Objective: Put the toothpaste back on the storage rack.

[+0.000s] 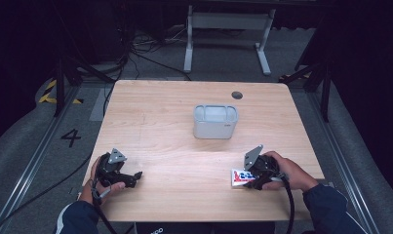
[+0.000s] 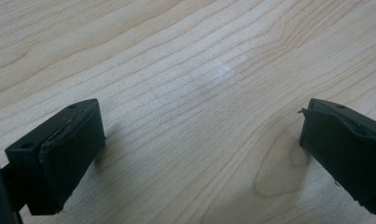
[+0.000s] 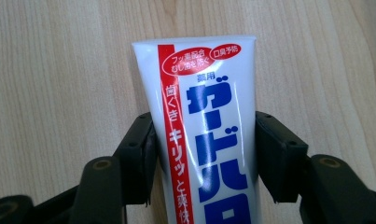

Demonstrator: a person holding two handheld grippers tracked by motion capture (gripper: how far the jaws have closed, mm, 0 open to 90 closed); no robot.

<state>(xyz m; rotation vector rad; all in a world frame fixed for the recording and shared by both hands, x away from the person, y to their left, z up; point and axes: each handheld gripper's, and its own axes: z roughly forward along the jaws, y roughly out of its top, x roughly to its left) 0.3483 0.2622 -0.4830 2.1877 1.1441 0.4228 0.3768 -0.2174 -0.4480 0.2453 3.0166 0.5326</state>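
A white toothpaste tube (image 3: 209, 116) with red and blue lettering lies flat on the wooden table (image 1: 184, 161) near its front right edge, where the high view shows the tube (image 1: 237, 175). My right gripper (image 3: 204, 156) straddles the tube, one black pad touching each long side, so it is shut on it. A hand holds that right gripper (image 1: 246, 178) low over the table. My left gripper (image 1: 135, 177) rests at the front left, and in its own view the left gripper (image 2: 202, 149) stands open over bare wood with nothing between the jaws.
A grey open-topped container (image 1: 215, 122) stands at the table's centre, beyond both grippers. A dark round cable hole (image 1: 237, 94) sits near the far edge. Past the table, a white frame (image 1: 228, 34) and cables lie on the floor.
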